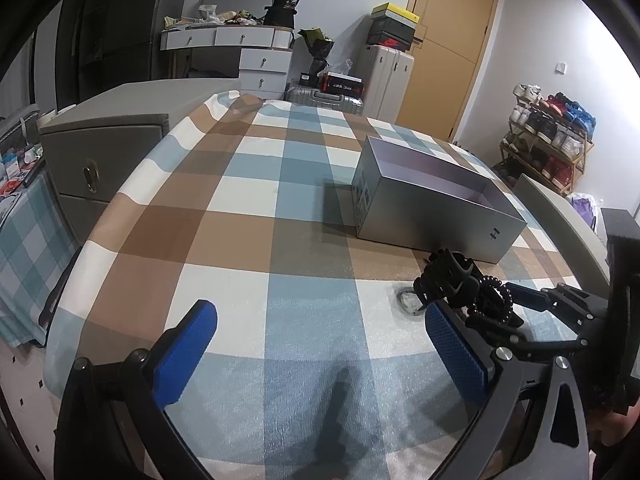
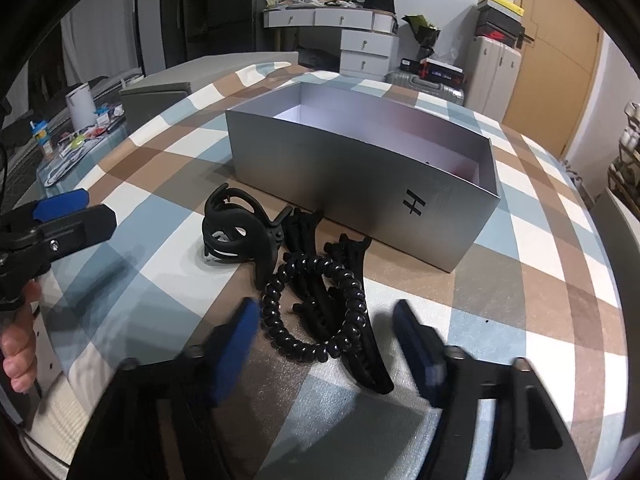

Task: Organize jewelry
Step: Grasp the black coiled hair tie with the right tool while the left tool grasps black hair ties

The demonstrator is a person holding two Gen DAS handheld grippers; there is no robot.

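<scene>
An open silver box (image 2: 360, 184) stands on the checked cloth (image 2: 520, 280). In front of it lies a heap of black hair things: a claw clip (image 2: 236, 232), a spiral hair tie (image 2: 304, 350) and long clips (image 2: 368, 356). My right gripper (image 2: 326, 340) hangs low over the heap. Its blue pads stand on either side of the spiral tie and a long clip, and a gap still shows at the pads. My left gripper (image 1: 320, 352) is open over bare cloth, left of the heap (image 1: 452, 276). The box (image 1: 432, 216) lies beyond it to the right.
A small clear ring-like thing (image 1: 408, 300) lies on the cloth beside the heap. A grey cabinet (image 1: 100, 152) stands at the left edge of the surface. Drawers, suitcases and a door are at the back, and a shoe rack (image 1: 548, 140) is on the right. A hand (image 2: 20, 344) holds the left gripper.
</scene>
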